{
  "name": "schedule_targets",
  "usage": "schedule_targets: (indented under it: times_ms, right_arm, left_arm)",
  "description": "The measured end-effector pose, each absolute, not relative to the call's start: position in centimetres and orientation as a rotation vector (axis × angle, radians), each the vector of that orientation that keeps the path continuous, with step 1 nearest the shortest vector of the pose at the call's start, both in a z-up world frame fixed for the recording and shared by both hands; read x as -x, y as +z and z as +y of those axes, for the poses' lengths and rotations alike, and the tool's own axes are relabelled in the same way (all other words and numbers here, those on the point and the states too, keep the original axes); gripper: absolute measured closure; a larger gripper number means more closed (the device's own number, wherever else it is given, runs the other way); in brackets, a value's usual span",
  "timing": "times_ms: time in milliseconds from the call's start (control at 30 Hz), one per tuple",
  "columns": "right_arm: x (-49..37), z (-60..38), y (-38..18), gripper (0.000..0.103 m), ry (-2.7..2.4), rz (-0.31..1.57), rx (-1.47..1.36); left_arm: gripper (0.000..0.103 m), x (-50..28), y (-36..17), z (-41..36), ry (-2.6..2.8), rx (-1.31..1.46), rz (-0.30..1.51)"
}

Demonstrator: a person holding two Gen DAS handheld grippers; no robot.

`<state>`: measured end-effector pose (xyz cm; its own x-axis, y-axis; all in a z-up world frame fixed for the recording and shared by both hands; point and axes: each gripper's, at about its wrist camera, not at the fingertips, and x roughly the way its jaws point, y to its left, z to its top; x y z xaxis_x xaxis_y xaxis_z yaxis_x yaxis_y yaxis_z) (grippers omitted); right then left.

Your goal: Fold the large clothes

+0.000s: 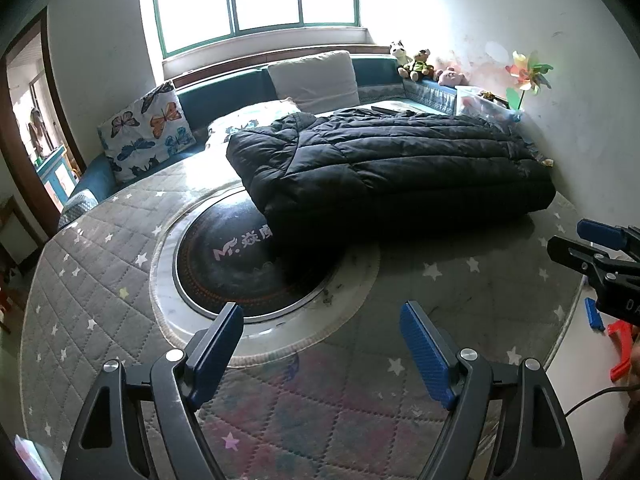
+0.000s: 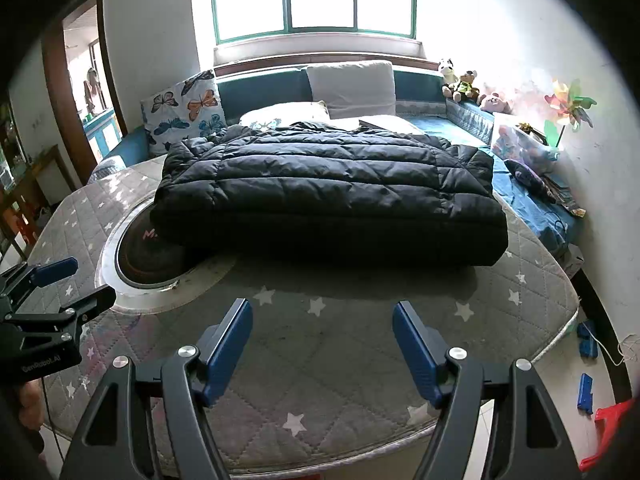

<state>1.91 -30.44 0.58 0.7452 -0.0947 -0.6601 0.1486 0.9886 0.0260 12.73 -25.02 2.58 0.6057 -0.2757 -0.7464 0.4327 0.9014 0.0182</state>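
Observation:
A black quilted puffer jacket (image 1: 384, 168) (image 2: 328, 196) lies folded into a thick rectangle on the far part of a round table under a grey star-print quilted cover (image 1: 100, 280) (image 2: 340, 352). My left gripper (image 1: 322, 316) hovers open over the near side of the table, well short of the jacket, nothing between its blue pads. My right gripper (image 2: 322, 316) is open too, above the cover in front of the jacket's near edge. Each gripper shows at the side of the other's view: the right one (image 1: 600, 248), the left one (image 2: 68, 280).
A round black hotplate (image 1: 240, 264) (image 2: 148, 252) sits in the table's centre, partly under the jacket. Behind are a teal sofa (image 2: 260, 88) with cushions (image 1: 144, 128), plush toys (image 2: 460, 80) and a pinwheel (image 2: 568, 104). Blue and red clips (image 2: 586, 392) lie on the floor right. A doorway (image 2: 88, 80) opens at left.

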Motion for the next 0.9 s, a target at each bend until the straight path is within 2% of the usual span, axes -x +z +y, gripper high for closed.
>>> schedule_targets:
  times_ms: [900]
  right_arm:
    - [-1.83,-30.07,0.54,0.024,-0.127,0.721,-0.078]
  left_arm:
    - [0.017,-12.54,2.24,-25.05,-0.414,-0.21,0.824]
